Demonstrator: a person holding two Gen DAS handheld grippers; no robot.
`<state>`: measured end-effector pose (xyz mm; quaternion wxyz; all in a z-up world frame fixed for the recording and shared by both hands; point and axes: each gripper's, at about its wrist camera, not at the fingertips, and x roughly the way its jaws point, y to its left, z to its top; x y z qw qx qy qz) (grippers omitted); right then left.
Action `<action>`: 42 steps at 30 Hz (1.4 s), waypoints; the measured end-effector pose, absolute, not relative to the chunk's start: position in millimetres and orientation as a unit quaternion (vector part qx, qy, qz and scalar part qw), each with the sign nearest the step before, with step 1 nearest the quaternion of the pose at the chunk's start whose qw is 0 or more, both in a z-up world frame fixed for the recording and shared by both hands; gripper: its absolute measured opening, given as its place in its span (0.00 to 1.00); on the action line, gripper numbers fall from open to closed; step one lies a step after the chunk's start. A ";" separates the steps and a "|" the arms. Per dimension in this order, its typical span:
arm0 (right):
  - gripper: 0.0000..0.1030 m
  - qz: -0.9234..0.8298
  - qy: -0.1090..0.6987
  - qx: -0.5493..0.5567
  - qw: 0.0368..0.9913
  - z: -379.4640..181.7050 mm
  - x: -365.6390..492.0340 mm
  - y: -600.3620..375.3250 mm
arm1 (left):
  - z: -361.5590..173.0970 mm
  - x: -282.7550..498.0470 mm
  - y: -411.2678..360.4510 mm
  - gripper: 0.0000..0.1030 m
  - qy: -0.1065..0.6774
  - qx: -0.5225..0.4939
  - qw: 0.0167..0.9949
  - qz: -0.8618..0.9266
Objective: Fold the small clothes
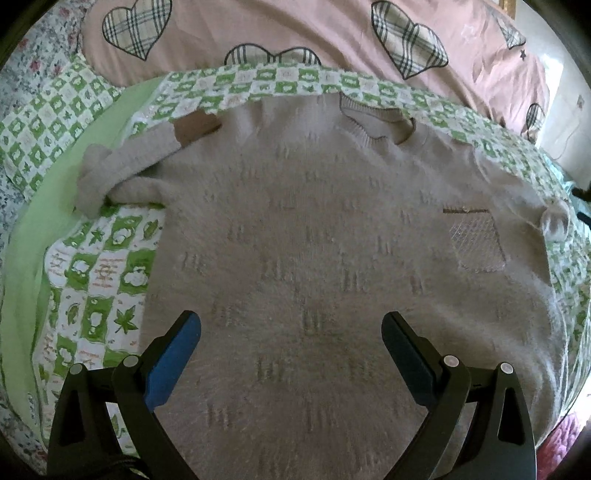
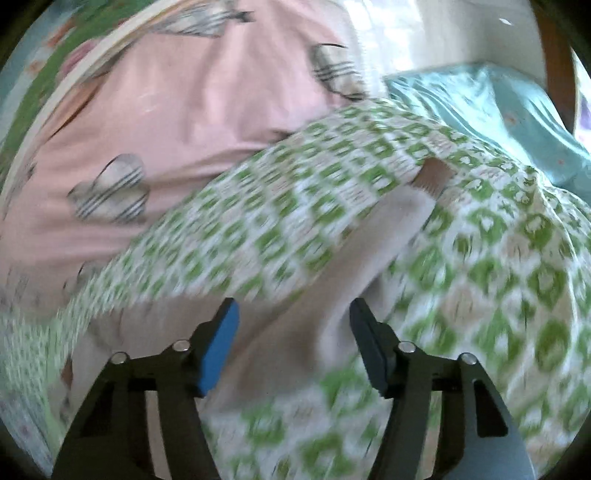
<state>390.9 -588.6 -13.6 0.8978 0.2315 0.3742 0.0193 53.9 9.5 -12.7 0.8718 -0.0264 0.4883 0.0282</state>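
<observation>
A pale beige knit sweater (image 1: pixel 314 229) lies spread flat on the green-and-white checked sheet (image 1: pixel 92 280), collar at the far side, with a small see-through chest pocket (image 1: pixel 478 242). Its left sleeve (image 1: pixel 122 166) is bunched at the far left. My left gripper (image 1: pixel 291 332) is open and empty, above the sweater's lower body. In the blurred right wrist view, my right gripper (image 2: pixel 293 317) is open, its fingers either side of the sweater's other sleeve (image 2: pixel 354 251), which runs away across the checked sheet (image 2: pixel 498 266). I cannot tell if it touches the sleeve.
A pink quilt with plaid hearts (image 1: pixel 295 33) lies behind the sheet; it also shows in the right wrist view (image 2: pixel 166 122). A plain green fabric strip (image 1: pixel 48 206) runs along the left. A light blue cloth (image 2: pixel 491 110) lies at the far right.
</observation>
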 end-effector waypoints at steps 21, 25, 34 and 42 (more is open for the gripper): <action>0.00 -0.003 0.377 0.201 0.904 -15.1 441.5 -593.6 | -33.2 82.5 -8.4 0.96 0.511 -0.046 0.858 0.009; 0.03 -0.081 0.394 0.173 0.899 -16.1 451.0 -596.5 | -28.8 73.0 -0.2 0.96 0.510 -0.062 0.858 0.003; 0.45 -0.137 0.449 0.178 0.865 -54.0 484.8 -619.9 | -41.6 76.8 17.7 0.96 0.530 -0.085 0.843 0.023; 0.11 -0.052 0.377 0.237 0.894 -29.7 461.2 -616.6 | -42.6 78.4 16.0 0.96 0.526 -0.082 0.846 0.019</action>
